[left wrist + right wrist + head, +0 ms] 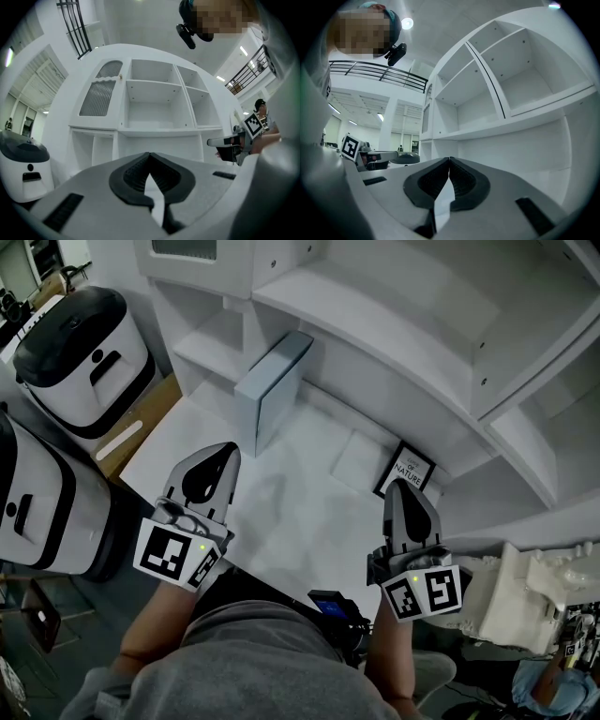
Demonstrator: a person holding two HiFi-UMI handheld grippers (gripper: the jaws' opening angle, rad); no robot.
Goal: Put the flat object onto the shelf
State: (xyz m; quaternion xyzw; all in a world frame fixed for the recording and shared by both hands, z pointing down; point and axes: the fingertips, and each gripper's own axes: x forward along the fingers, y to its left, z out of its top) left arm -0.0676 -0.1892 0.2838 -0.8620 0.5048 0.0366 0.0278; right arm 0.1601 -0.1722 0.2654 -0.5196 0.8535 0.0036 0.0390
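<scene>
Grey shirt cloth (pixel 253 662) fills the bottom edge of the head view. Just above it are the left gripper (pixel 227 450) at lower left and the right gripper (pixel 402 486) at lower right, both over the white tabletop (pixel 281 521). Each claw is pinched fully together with nothing between its ribbed black pads.

My guess at the task's thing is the grey-blue slab-shaped box (pixel 272 390). It stands on edge at upper centre, up against the white shelf unit (pixel 375 324) and well apart from both claws. A pale flat square (pixel 356 460) lying on the table and a small black-framed print (pixel 410 470) propped beside it at centre right are also flat, so the wrong thing could be picked.

The main risk is the box's stance. If closed jaws nudge its tall narrow face, it would probably tip over. The jaws must spread before contact. The right claw could also clip the propped print and knock it flat.
</scene>
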